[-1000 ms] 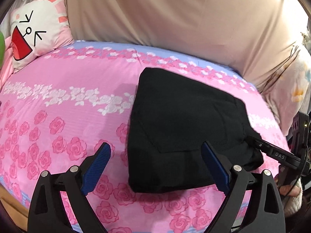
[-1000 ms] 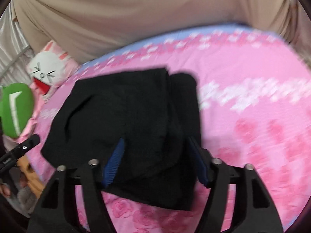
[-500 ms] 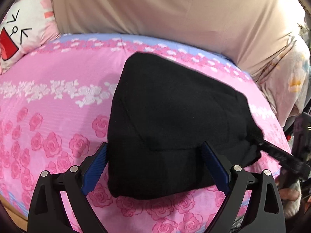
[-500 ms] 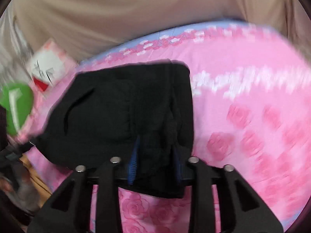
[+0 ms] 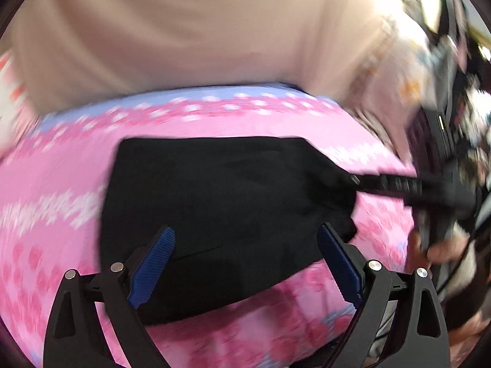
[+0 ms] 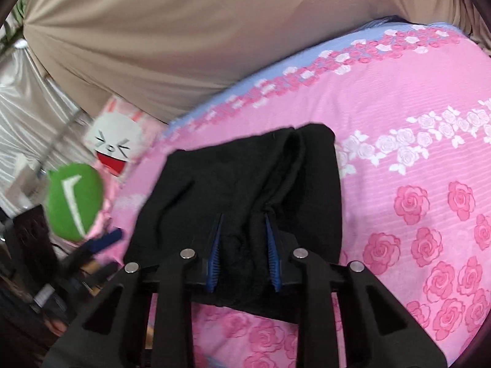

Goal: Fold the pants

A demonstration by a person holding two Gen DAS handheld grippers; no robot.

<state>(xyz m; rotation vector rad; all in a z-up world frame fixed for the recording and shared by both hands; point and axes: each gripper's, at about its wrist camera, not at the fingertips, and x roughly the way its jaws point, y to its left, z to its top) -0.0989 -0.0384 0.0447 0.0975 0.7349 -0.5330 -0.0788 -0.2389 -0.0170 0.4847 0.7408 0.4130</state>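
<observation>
Black pants (image 6: 245,190), folded into a compact bundle, lie on a bed (image 6: 414,153) covered in a pink rose-print sheet. The right gripper (image 6: 242,230) has just been closing, and its blue fingers (image 6: 271,239) now pinch a gathered ridge of cloth at the bundle's near edge. The left gripper (image 5: 247,242) hangs released, fingers (image 5: 155,260) spread wide over the bundle's other side, gripping nothing.

The pinch appears to catch only a bunched fold, not every layer. If so, a lift or pull from here could draw the top layer away and spill the fold open, or drag the whole bundle askew across the sheet. With the left fingers off the cloth, nothing pins the opposite side, so a one-sided tug would likely skew the stack. The soft fabric may also slip out if the ridge between the fingers is thin.

At the head of the bed sit a cartoon rabbit pillow (image 6: 115,141) and a green plush (image 6: 73,202), well apart from the pants. A beige drape (image 6: 184,30) hangs behind the bed. Dark equipment (image 5: 445,153) crowds the bedside in the blurred left wrist view, and a person's hand (image 5: 442,250) shows near it. The sheet around the pants is bare, so nothing blocks a further fold.
</observation>
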